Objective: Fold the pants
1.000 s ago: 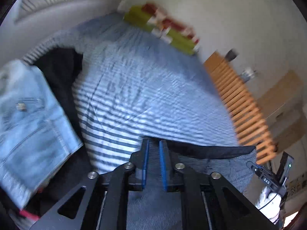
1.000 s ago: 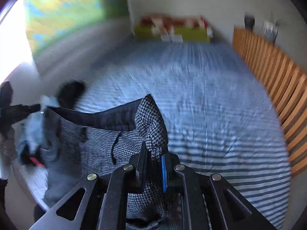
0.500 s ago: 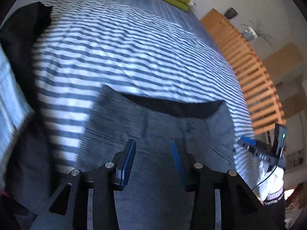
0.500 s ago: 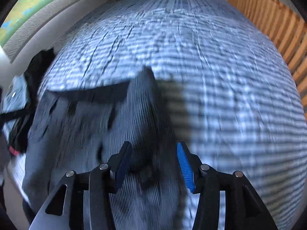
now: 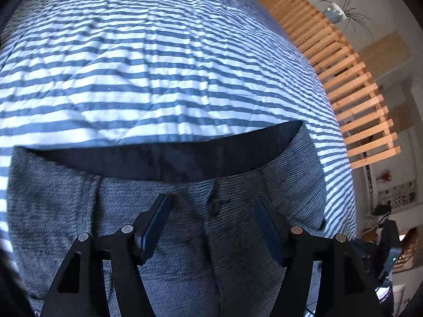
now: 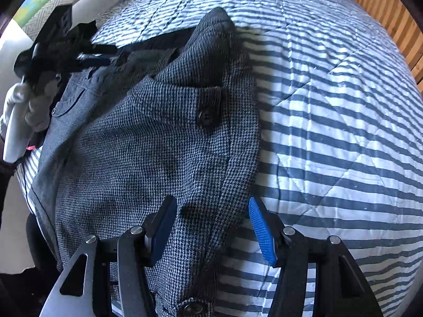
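2 wrist views — close, steeply downward, sharing pants (image 5: 185, 237) on bedspread (image 6: 330, 132)

Beyond the dark waistband of the grey houndstooth woven pants (image 5: 185, 227), the bed's blue-and-white striped quilt (image 5: 148, 60) lies bare and wide, open for a gripper to pass. A slatted orange wooden rail (image 5: 343, 79) walls off its right side. In the right wrist view the pants' raised corner (image 6: 216, 23) stands up from the quilt, with bare stripes to its right.

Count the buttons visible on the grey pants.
2 in the right wrist view: one button on the tab below the waistband, another button at the bottom edge between the claw arms. Folds may hide others.
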Tool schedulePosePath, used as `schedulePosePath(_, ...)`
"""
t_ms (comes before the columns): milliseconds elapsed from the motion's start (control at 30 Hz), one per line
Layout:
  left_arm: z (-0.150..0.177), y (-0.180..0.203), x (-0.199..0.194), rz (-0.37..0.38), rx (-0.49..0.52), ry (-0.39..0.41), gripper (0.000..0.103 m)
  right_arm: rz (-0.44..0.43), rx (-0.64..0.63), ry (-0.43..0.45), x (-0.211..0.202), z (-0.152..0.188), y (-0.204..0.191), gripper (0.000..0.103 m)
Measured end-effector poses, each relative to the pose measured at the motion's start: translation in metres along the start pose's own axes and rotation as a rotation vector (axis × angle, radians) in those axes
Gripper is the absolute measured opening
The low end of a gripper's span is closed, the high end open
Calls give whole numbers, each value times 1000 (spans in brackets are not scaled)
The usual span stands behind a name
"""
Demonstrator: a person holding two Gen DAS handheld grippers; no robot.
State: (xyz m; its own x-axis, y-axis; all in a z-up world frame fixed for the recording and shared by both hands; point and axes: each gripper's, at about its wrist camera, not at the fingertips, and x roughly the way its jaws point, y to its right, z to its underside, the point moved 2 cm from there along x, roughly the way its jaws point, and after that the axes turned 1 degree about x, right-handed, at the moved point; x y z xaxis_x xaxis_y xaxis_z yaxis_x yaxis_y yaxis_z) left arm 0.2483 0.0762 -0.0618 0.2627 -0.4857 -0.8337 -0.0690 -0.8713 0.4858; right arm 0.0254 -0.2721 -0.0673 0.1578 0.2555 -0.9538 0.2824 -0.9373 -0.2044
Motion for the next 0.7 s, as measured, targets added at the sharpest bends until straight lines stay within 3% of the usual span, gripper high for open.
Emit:
schedulePosePath(67,-3,9,10,-47,69,-11,75,-18,8,-4,-2,3,3,53)
schedulePosePath(167,-3,16,28,-85,85,-41,71,-76,24,-24,-12,10,1,53)
schedulePosePath(200,-1,19,31,-117,106,-35,61,-84,17,-38,-14,11,-3,54)
schedulePosePath(233,0,23,32,-142,130,-27,34,-81,2,-56,-15,15,-8,54)
schedulePosePath(267,2,26,33,-151,148,-31,26,-74,-14,-74,-12,17,-12,55)
schedulePosePath(333,4,25,32,-150,138,-18,20,-18,-67,-117,-2,23,-23,55)
schedulePosePath(367,3,23,29,-145,127,-14,15,17,-89,-129,4,25,-26,49)
schedulePosePath(400,2,19,25,-147,107,-6,7,29,-100,-136,8,26,-29,37)
schedulePosePath(433,0,16,22,-139,90,-1,7,20,-97,-146,11,27,-30,10)
schedulePosePath(533,-5,12,8,-100,45,30,5,-16,-61,-123,4,27,-23,5)
schedulePosePath(700,-25,21,-4,-77,32,81,3,21,8,-42,-30,32,5,4)
